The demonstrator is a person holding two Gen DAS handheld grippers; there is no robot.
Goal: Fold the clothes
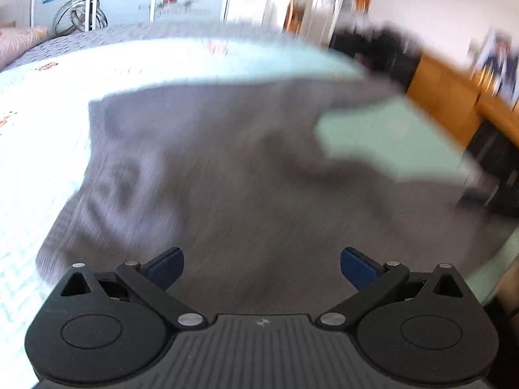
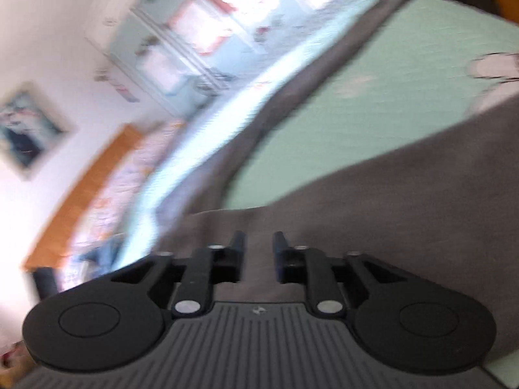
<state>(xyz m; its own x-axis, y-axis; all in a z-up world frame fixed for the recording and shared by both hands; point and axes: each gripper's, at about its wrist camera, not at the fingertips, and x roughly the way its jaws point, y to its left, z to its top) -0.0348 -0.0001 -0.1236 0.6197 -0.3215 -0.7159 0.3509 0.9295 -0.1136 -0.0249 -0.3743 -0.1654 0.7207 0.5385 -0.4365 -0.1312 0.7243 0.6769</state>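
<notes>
A grey garment (image 1: 227,168) with a faint dark print near its left side lies spread on a mint-green bedspread (image 1: 389,136). The left wrist view is blurred. My left gripper (image 1: 262,269) hovers over the garment's near part, its blue-padded fingers (image 1: 165,269) far apart and nothing between them. In the tilted right wrist view the same grey garment (image 2: 373,201) fills the lower right over the green bedspread (image 2: 373,81). My right gripper (image 2: 258,246) is above the cloth with a narrow gap between its fingers. Only cloth lying behind shows through the gap, and the pads press on nothing.
The bed runs back to a patterned pillow (image 1: 19,42) at the far left. A wooden cabinet (image 1: 447,97) and dark furniture (image 1: 373,48) stand off the bed's right side. A wooden headboard (image 2: 87,191) and a framed picture (image 2: 26,126) are in the right wrist view.
</notes>
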